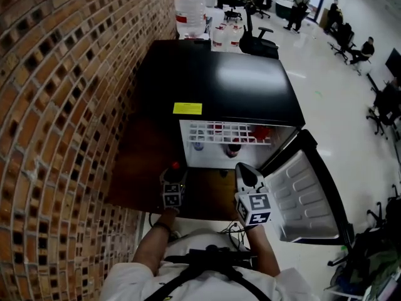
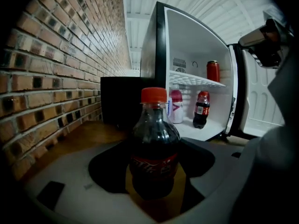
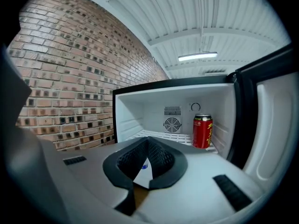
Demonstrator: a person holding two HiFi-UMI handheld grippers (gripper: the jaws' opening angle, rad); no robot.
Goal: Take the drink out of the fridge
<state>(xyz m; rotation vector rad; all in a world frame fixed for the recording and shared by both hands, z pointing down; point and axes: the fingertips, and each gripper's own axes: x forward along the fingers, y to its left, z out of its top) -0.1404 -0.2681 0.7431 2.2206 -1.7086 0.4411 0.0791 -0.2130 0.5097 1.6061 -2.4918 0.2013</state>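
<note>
The left gripper [image 1: 173,179] has its jaws clamped on the dark plastic cola bottle with a red cap [image 2: 154,139]. The bottle is outside the open black mini fridge [image 1: 216,80], over the brown wooden table [image 1: 135,168]. The right gripper [image 3: 147,143] hangs beside it, jaws together and empty.

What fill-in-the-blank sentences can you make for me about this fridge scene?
1. The left gripper is closed on a dark cola ____.
2. The door of the fridge stands ____.
3. The can on the wire shelf is ____ in colour.
4. The right gripper, its jaws together, holds ____.
Missing words: bottle; open; red; nothing.
</note>
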